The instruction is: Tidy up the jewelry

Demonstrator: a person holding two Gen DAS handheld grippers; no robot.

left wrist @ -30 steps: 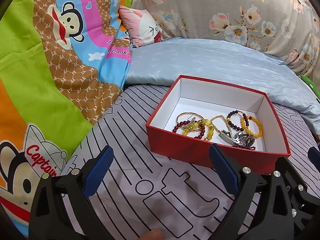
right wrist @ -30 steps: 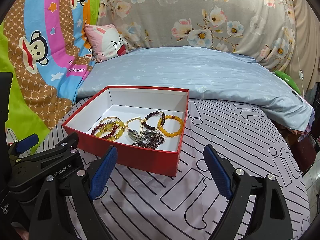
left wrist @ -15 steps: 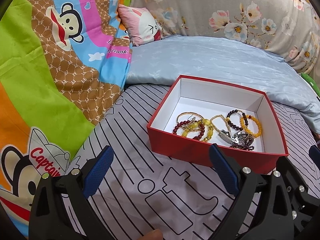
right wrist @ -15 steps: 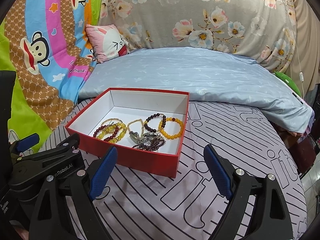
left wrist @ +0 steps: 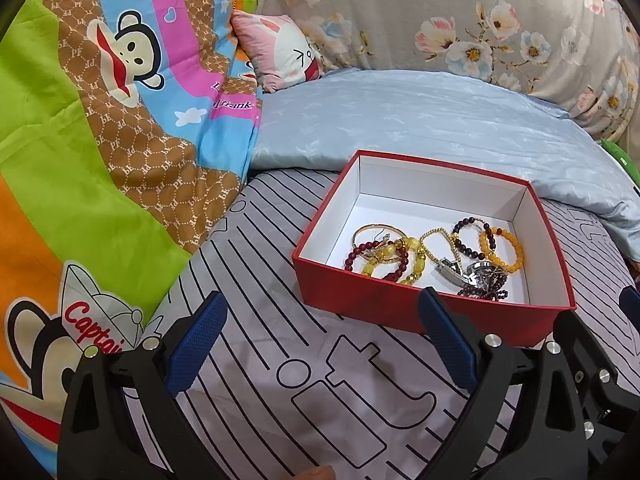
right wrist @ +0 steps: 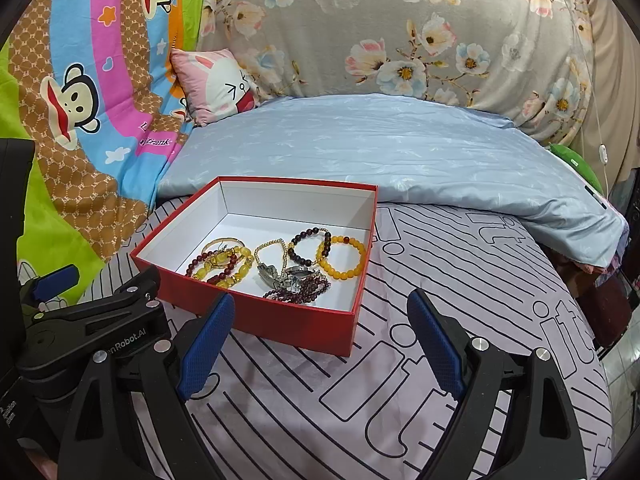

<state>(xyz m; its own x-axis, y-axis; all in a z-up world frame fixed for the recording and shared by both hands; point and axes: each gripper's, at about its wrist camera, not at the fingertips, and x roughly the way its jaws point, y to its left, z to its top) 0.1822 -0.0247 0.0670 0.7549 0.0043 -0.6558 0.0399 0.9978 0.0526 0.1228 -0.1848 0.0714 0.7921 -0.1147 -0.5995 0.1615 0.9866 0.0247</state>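
Observation:
A red box (left wrist: 360,294) (right wrist: 280,320) with a white inside rests on the striped sheet. In it lie several bracelets: an orange bead one (left wrist: 502,249) (right wrist: 341,259), a dark bead one (left wrist: 466,240) (right wrist: 308,246), yellow and dark red bead ones (left wrist: 384,258) (right wrist: 224,264), a gold chain (right wrist: 272,252) and a silver watch (left wrist: 460,272) (right wrist: 280,276). My left gripper (left wrist: 322,316) is open and empty, just short of the box's near wall. My right gripper (right wrist: 320,320) is open too, nothing between its blue pads (right wrist: 208,344), also in front of the box.
The grey sheet with black lines (right wrist: 460,300) covers the bed. A pale blue quilt (right wrist: 380,148) lies behind the box, a floral pillow (right wrist: 400,32) behind that. A bright cartoon blanket (left wrist: 100,140) rises on the left, with a pink cushion (left wrist: 280,48). The bed's edge drops off at right.
Both views have shifted very slightly, and the box sits a touch lower in them. Both grippers stay open and the jewelry has not moved.

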